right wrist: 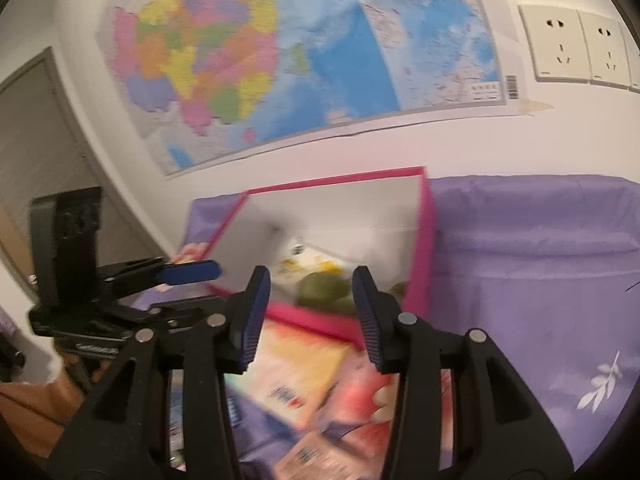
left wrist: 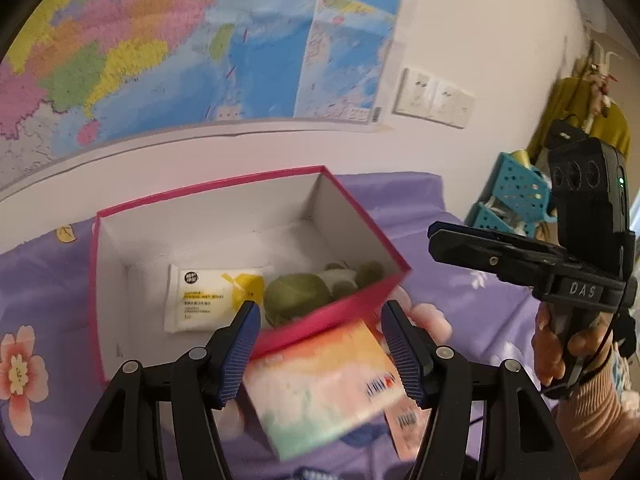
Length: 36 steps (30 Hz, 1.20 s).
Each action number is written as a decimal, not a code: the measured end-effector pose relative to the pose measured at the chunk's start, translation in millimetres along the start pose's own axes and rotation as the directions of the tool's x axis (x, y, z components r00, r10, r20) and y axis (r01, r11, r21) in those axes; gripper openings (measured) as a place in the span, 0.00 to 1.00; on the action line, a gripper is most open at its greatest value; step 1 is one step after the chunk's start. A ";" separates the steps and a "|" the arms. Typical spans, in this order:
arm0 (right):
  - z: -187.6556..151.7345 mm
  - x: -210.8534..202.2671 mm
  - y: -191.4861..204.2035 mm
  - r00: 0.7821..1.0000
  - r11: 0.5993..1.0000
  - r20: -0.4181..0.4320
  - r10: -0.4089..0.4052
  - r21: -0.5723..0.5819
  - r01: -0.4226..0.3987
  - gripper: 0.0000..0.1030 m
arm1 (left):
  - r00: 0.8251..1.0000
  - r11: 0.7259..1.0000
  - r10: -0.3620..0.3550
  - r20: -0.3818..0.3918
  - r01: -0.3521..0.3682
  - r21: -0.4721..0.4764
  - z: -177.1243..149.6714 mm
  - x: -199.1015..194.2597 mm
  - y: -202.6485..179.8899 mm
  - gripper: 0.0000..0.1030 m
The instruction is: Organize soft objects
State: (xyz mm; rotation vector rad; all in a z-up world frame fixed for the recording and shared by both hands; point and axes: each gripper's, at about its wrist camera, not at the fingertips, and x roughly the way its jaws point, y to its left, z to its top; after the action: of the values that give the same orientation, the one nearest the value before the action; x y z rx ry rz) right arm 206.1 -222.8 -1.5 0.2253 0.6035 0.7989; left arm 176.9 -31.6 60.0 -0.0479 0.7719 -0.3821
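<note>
A pink box [left wrist: 360,292] with white inner walls stands open on a purple flowered cloth [left wrist: 52,280], close to the wall. Inside it lie a white-and-yellow wipes packet [left wrist: 208,300] at the left and a green plush toy [left wrist: 296,294] at the right, touching the near wall. Just in front of the box, a soft pastel tissue packet [left wrist: 320,392] lies between the pads of the left tongs [left wrist: 320,354]; the pads stand apart from it, released. Beside it lies a second small packet [left wrist: 408,424]. The right tongs [right wrist: 312,316] hover near the box's front edge, jaws parted and gripping nothing. A coloured map [left wrist: 160,40] and wall sockets [left wrist: 434,98] fill the far wall.
</note>
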 end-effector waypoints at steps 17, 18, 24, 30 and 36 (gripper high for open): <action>-62.6 -83.4 60.3 0.999 0.998 0.016 0.044 -0.043 -0.043 0.47 | 0.995 0.994 -0.090 -0.044 0.093 0.064 -85.3 -43.1 -29.7 0.62; -66.9 -85.0 61.0 0.999 0.998 0.009 0.036 -0.041 -0.036 0.47 | 0.994 0.993 -0.099 -0.051 0.102 0.067 -88.9 -42.7 -31.7 0.62; -105.1 -87.3 59.5 0.997 1.000 -0.079 0.019 -0.001 -0.019 0.47 | 0.986 0.986 -0.140 -0.086 0.147 0.082 -110.6 -41.1 -43.9 0.62; -149.9 -65.6 55.8 0.970 1.000 -0.243 -0.020 0.015 0.024 0.60 | 0.979 0.979 -0.159 -0.125 0.173 0.106 -127.3 -36.5 -55.7 0.62; -187.4 -28.0 42.2 0.923 0.994 -0.377 -0.076 0.045 0.100 0.60 | 0.976 0.979 -0.158 -0.147 0.174 0.104 -132.9 -30.0 -60.5 0.62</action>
State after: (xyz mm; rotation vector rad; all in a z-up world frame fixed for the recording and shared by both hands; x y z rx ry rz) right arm 55.7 -220.5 -124.3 0.1006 0.9955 0.7405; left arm 46.6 -64.5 -4.5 0.0238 0.8840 -0.5943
